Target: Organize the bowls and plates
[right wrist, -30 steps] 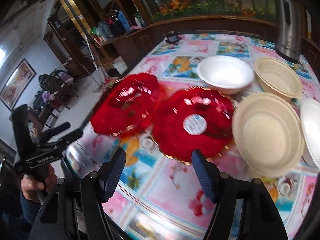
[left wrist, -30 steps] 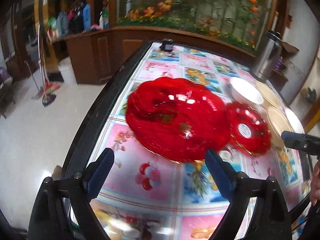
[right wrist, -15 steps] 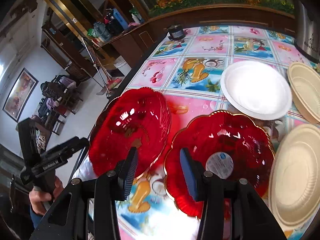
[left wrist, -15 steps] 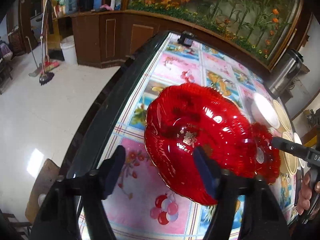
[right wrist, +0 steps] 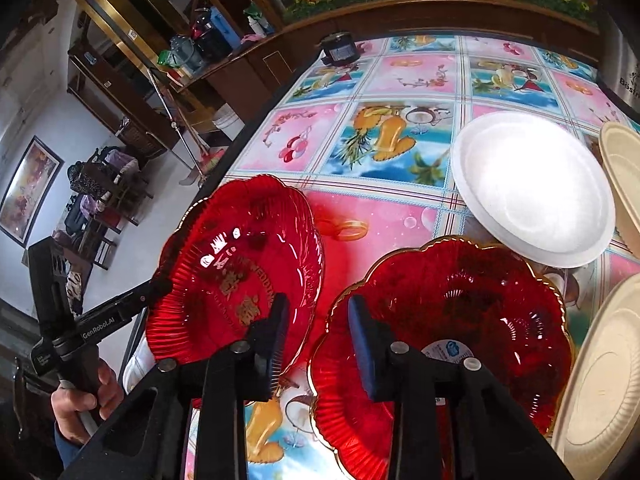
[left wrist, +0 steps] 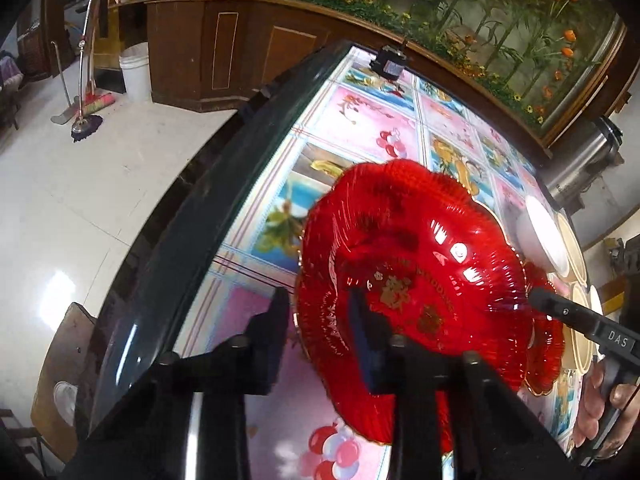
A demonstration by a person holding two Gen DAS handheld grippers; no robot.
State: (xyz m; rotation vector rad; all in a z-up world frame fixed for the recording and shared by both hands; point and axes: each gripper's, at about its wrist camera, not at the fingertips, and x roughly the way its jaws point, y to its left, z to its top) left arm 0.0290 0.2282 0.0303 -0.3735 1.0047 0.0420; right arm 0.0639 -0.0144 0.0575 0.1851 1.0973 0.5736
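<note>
A red fluted plate with gold lettering (left wrist: 420, 260) (right wrist: 240, 248) lies near the table's left edge. A second red plate with a round sticker (right wrist: 460, 312) (left wrist: 548, 344) sits right beside it. My left gripper (left wrist: 320, 316) (right wrist: 156, 288) straddles the lettered plate's left rim. Its jaws are closing, and a gap still shows at the pads. My right gripper (right wrist: 318, 320) (left wrist: 536, 296) is also closing, over the spot where the two red rims nearly meet. Both rims lie in its gap, and I cannot tell that either pad presses on a rim.
A white plate (right wrist: 532, 188) and cream paper bowls (right wrist: 600, 380) lie to the right of the red plates. A steel flask (left wrist: 584, 168) and a small black device (left wrist: 390, 62) stand at the far side. The dark table edge (left wrist: 180, 240) drops to the floor on the left.
Both grippers came down and closer to the red plates while their jaws narrowed. The left one shifted onto the lettered plate's left rim, and the right one moved in between the two red plates.
</note>
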